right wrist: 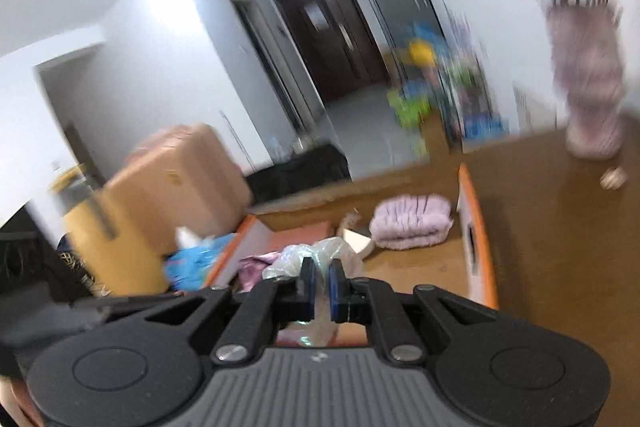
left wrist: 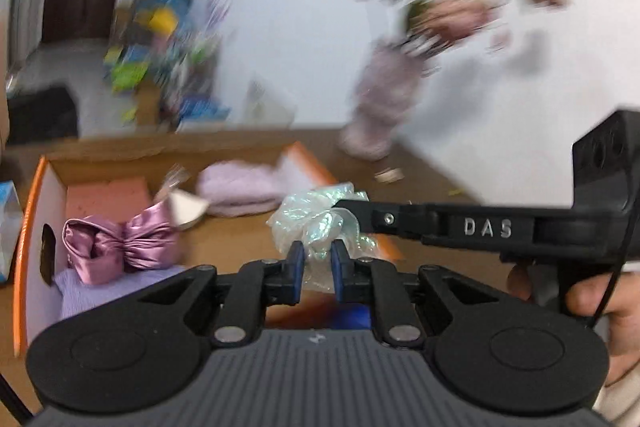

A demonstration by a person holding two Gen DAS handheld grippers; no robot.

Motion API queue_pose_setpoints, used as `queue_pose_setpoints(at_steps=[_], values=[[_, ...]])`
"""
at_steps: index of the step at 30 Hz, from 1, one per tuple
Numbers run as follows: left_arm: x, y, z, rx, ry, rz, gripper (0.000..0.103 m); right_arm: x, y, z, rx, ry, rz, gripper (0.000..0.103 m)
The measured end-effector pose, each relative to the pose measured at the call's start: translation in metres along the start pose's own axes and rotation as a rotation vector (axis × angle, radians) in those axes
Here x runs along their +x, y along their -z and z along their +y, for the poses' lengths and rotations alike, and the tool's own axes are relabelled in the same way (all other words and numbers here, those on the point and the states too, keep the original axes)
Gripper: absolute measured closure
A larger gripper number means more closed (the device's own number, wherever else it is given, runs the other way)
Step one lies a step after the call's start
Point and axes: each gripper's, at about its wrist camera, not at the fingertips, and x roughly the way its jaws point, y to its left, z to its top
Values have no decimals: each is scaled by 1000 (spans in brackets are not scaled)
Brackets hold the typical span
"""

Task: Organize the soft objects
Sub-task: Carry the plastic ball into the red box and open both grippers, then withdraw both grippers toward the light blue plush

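Between both tongs: iridescent film wad (left wrist: 320,223), left tongs (left wrist: 318,263) and right tongs (right wrist: 320,285) pinching it.

White walls (right wrist: 168,75), a dark door (right wrist: 336,39) down the hallway (blurred), brown wooden table (right wrist: 560,227).

- Open-topped box (left wrist: 36,195): bow (left wrist: 120,243) and pink sponge (left wrist: 108,197) crowd its left end.
- Bare box floor lies between bow and lilac towel (left wrist: 240,191).
- Vase (left wrist: 380,107) stands behind.
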Motion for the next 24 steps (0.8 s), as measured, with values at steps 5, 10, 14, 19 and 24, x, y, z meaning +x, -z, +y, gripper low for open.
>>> queue_pose_setpoints(at_steps=[5, 10, 14, 19, 24], values=[[71, -20, 58, -70, -144, 92, 88, 125, -29, -31, 97, 60, 197, 95], [76, -14, 74, -67, -168, 97, 77, 163, -18, -30, 73, 139, 272, 78], [57, -15, 70, -38, -163, 59, 70, 158, -18, -22, 34, 159, 271, 57], [6, -22, 48, 20, -187, -3, 67, 110, -37, -9, -48, 209, 209, 51], [-70, -21, 22, 71, -263, -103, 60, 18, -49, 19, -199, 229, 82, 46]])
